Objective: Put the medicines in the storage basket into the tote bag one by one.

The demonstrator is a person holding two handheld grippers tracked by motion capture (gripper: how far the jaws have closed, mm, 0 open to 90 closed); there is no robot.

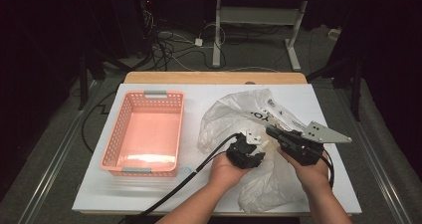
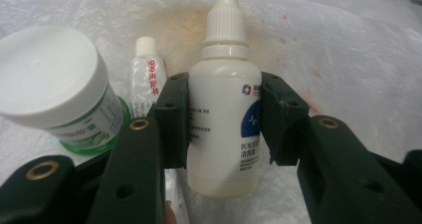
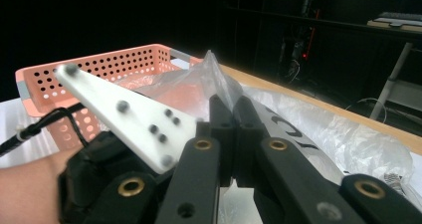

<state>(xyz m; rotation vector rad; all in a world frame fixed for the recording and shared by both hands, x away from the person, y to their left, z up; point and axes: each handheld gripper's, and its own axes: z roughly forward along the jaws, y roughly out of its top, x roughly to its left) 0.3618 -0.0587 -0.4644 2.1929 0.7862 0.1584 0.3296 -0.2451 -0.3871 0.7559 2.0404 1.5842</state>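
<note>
Table (image 1: 99, 194), white-topped with a wooden strip along its far edge, is carrying everything listed here.

Basket (image 1: 115, 134), pink perforated plastic with grey handle clips, is sitting on the table's left half, long side running from near edge to far edge; it is also appearing behind the bag in the right gripper view (image 3: 114, 67).

Plastic bag (image 1: 234, 112), clear and crumpled with black lettering, is lying right of the basket, reaching from mid-table down to the near edge.

Right gripper (image 1: 271, 131), carrying a grey three-cornered plate, is sitting over the bag's right part. Its jaws are pressing together on a raised fold of the bag (image 3: 211, 74), film pinched between them.

Left gripper (image 1: 251, 138), cable trailing toward the near edge, is sitting just left of the right one, over the bag's middle.

White jar (image 2: 57, 92), green-banded with a white lid, is lying on the bag film, left of the left gripper's jaws.

Dropper bottle (image 2: 224, 109), white with a ribbed pointed cap and blue label, is standing between the left gripper's jaws, both pads pinching its body.

Small tube (image 2: 147, 77), white-capped with red print, is lying between jar and bottle.
</note>
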